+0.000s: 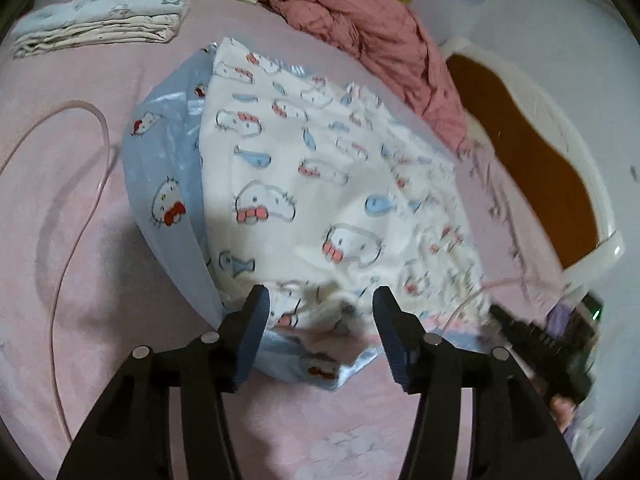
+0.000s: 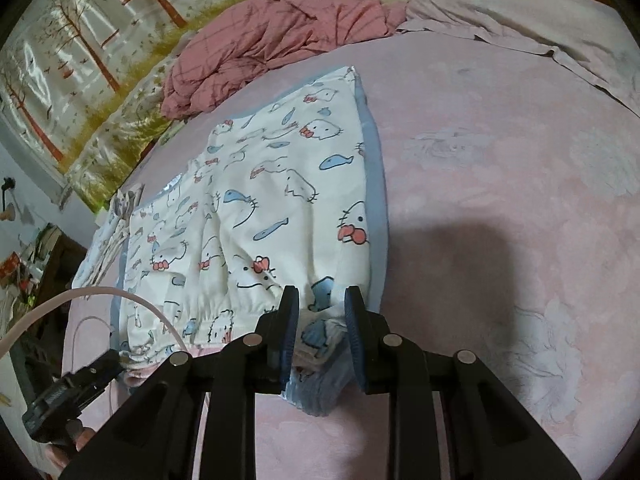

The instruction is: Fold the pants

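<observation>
White pants (image 1: pixel 320 168) with a cat and fish print and a pale blue lining lie spread on the pink bed sheet (image 1: pixel 80 280). My left gripper (image 1: pixel 320 300) hovers at their near edge. Its jaws are wide apart, with rumpled cloth between the fingers and no pad pressing on it. In the right wrist view the pants (image 2: pixel 272 184) stretch away to the upper left. There my right gripper (image 2: pixel 322 300) is shut on a bunched corner at the waistband end. The left gripper (image 2: pixel 116 360) shows small at the lower left, at the pants' other near corner.
A folded stack of printed clothes (image 1: pixel 100 24) sits at the far left. A crumpled pink checked blanket (image 1: pixel 360 20) lies beyond the pants. A thin pink cable (image 1: pixel 80 200) loops over the sheet. The brown and white headboard (image 1: pixel 528 152) borders the right side.
</observation>
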`<state>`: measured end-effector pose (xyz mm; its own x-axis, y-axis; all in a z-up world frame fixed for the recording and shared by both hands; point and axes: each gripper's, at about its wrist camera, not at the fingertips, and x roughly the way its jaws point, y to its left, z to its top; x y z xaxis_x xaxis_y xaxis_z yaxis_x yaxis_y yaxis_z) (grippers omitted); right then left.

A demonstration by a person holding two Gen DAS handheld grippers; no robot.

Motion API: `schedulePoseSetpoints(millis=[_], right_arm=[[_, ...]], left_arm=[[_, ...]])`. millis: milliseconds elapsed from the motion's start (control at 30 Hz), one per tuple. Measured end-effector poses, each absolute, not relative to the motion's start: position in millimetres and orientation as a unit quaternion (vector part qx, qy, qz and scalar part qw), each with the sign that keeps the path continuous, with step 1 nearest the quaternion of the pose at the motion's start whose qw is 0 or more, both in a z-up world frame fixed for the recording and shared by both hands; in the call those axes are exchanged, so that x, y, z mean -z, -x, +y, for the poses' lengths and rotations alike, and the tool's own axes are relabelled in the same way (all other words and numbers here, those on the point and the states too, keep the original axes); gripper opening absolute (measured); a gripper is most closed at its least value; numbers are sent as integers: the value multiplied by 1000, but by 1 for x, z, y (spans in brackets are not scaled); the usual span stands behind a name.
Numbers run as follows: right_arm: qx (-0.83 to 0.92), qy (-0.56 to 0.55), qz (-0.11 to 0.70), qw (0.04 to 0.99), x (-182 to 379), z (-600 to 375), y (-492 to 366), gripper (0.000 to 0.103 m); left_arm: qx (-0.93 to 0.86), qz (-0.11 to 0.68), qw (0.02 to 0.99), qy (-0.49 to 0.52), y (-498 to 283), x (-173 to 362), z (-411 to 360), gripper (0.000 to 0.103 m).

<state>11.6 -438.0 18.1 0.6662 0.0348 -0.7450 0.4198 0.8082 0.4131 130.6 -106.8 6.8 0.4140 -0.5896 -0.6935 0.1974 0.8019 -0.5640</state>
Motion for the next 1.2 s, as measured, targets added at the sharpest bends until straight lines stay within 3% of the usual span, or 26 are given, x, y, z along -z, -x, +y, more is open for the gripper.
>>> schedulePoseSetpoints(millis=[167, 333, 433, 667, 900, 1200], right_arm=[[129, -271, 386, 872, -23, -435, -5, 26], [124, -267, 390, 872, -23, -432, -6, 26], [124, -269, 394, 870, -23, -432, -5, 26], [122, -276, 410, 861, -14, -435, -8, 24], [141, -235, 413, 868, -14, -426, -10, 22], [140, -172, 356, 908, -48, -415, -7, 22]], left_arm=[[225, 478, 819, 223, -140, -17, -104, 56], [202, 534, 794, 207, -142, 11, -117, 52], [194, 533, 799, 201, -134, 21, -119, 48], [204, 527, 802, 193, -121, 22, -116, 24], [210, 486, 838, 131, -111, 6, -126, 23], [194, 402, 890, 89, -124, -37, -114, 23]])
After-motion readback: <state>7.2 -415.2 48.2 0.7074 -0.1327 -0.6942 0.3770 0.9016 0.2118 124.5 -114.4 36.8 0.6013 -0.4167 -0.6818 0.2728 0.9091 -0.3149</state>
